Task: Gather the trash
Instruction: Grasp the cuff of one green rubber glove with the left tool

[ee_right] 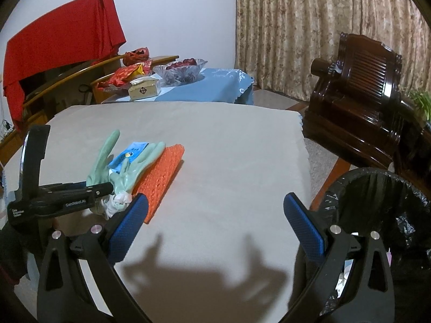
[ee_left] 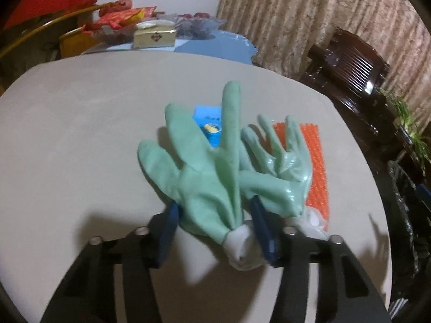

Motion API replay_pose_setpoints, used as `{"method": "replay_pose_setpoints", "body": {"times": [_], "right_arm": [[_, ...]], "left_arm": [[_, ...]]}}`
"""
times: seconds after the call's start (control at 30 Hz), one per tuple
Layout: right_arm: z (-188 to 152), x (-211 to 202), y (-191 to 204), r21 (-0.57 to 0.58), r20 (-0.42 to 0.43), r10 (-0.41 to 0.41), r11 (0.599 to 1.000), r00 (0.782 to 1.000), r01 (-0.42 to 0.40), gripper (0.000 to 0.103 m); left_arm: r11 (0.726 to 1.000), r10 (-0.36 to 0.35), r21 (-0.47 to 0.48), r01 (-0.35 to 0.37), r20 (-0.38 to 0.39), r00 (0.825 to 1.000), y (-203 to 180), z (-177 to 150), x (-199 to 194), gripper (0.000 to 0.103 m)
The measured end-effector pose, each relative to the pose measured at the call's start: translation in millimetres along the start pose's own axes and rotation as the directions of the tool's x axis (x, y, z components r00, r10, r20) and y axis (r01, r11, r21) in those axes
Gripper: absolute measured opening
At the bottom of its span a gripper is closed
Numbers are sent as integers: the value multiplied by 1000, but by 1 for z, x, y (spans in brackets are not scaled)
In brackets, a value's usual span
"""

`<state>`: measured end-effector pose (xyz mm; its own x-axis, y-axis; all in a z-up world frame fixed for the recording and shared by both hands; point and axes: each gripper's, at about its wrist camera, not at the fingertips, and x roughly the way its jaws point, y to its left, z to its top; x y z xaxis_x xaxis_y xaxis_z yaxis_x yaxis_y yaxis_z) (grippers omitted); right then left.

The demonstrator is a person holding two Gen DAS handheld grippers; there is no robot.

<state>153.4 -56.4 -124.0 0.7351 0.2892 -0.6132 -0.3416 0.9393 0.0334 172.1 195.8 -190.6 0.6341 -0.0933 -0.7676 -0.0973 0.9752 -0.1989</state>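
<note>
Two grippers over one big beige table (ee_right: 215,148), and the clean-up is well under way. Off the right edge waits the bin (ee_right: 377,202), black liner gaping, something pale already down inside. On the cloth lies the orange mat (ee_right: 164,177), bumpy and flat, and beside it, half buried, a blue packet (ee_left: 207,118).

Now the action: the left gripper (ee_left: 215,215) has its blue pads squeezed in on the green gloves (ee_left: 215,167), pinching them down by the white cuffs, fingers of the gloves fanning forward over the packet and the mat's near edge. From the right wrist view the gloves look lifted at the cuff end, though I can't tell whether the fingertips have left the cloth.

The right gripper (ee_right: 215,220) hangs spread wide with nothing between its pads, over bare cloth near the bin side.

Risks? That looks like a thin bite. The pads seem to catch mostly one glove; the second, shinier glove sits outside the right pad and may only be tangled in at the cuff, so it could slip free on the swing to the bin. The bin is well apart, across the table, so a quick carry might shed one. Floppy fingers could also drag the packet or snag the mat's edge.
</note>
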Motion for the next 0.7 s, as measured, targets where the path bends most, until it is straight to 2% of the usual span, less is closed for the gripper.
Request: {"method": "replay_pose_setpoints", "body": {"times": [0.17, 0.2, 0.27, 0.4, 0.53, 0.63, 0.7], "right_arm": [[0, 0, 0, 1, 1, 1, 1000, 1000, -1, 98], [0, 0, 0, 0, 0, 2, 1000, 1000, -2, 98], [-1, 1, 2, -5, 2, 5, 1000, 1000, -5, 98], [-2, 3, 7, -9, 0, 12, 1000, 1000, -12, 98], [-4, 5, 15, -21, -7, 19, 1000, 1000, -19, 98], [-4, 4, 17, -32, -9, 19, 999, 1000, -19, 98], [-4, 4, 18, -33, -9, 17, 999, 1000, -17, 98]], "left_arm": [[1000, -20, 0, 20, 15, 1000, 4, -2, -14, 40], [1000, -23, 4, 23, 18, 1000, 7, -2, -18, 34], [1000, -23, 18, 22, 16, 1000, 12, -1, -23, 34], [998, 25, 62, -25, 11, 1000, 22, -5, -29, 34], [999, 17, 30, -16, -33, 999, 31, -8, -21, 39], [999, 28, 18, -27, -44, 999, 30, -6, -13, 51], [1000, 29, 10, -28, -52, 998, 30, -5, -7, 52]]}}
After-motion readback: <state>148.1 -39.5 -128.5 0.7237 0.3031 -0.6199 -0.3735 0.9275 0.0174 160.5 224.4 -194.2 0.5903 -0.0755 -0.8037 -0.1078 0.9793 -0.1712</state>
